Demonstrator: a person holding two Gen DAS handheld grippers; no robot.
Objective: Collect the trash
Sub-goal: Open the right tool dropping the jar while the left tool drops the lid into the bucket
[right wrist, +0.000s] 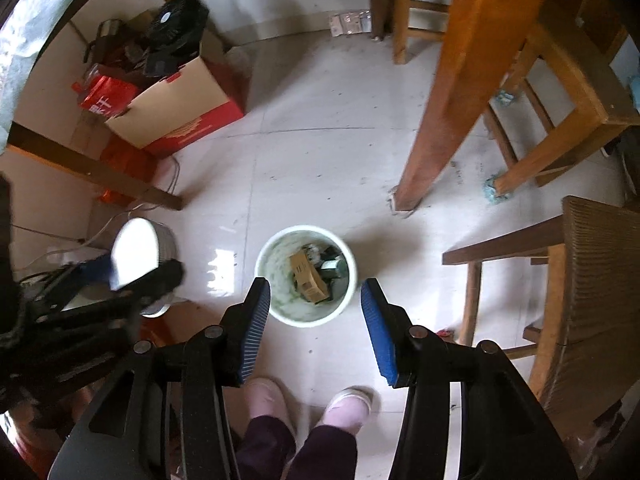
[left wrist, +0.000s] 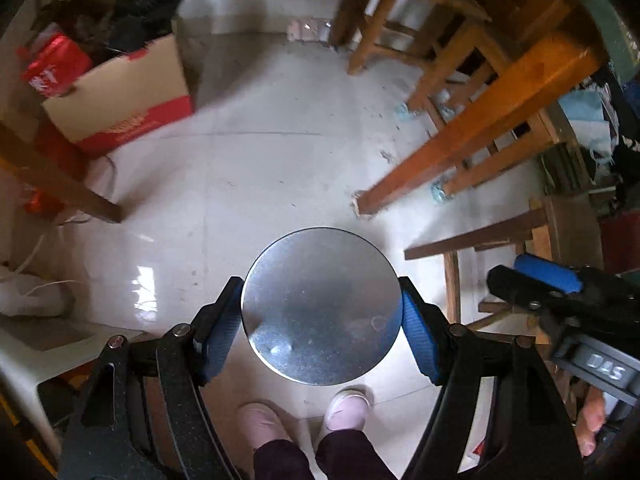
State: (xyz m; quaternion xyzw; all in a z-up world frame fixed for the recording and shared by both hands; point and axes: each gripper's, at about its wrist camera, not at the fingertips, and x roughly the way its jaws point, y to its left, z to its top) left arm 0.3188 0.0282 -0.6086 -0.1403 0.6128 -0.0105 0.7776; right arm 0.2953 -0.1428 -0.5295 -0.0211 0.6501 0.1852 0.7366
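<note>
Left gripper (left wrist: 321, 326): clamped on a round silver metal tin (left wrist: 321, 306), one blue-padded finger (left wrist: 219, 332) pressed against each side; the tin's flat circular face points at the camera and hides the floor below it.
Left gripper, seen from the right wrist: it shows at the left edge (right wrist: 132, 270), with the tin (right wrist: 140, 252) held up in the air, its bright flat face tilted upward.
Right gripper (right wrist: 314, 328): jaws spread wide with nothing between them, blue ribbed pads (right wrist: 256, 330) facing each other, hanging above the floor.
Right gripper, seen from the left wrist: at the right edge (left wrist: 560, 292), beside the left one and apart from the tin.
White round plastic trash bin (right wrist: 350, 264): stands upright on the pale tiled floor (right wrist: 320, 160), lying between the right gripper's fingertips in the view, well below them.
Bin contents: a brown cardboard packet (right wrist: 308, 276) and some darker items, too small to identify.
Person's pink slippers (right wrist: 304, 400): on the tiles just near the bin.
Orange-brown wooden table leg (right wrist: 452, 92): beyond the bin, to the right.
Wooden chairs (right wrist: 560, 92): further right.
Open cardboard box with a red base (right wrist: 180, 108): far left, by the wall, holding a black fan (right wrist: 176, 28).
</note>
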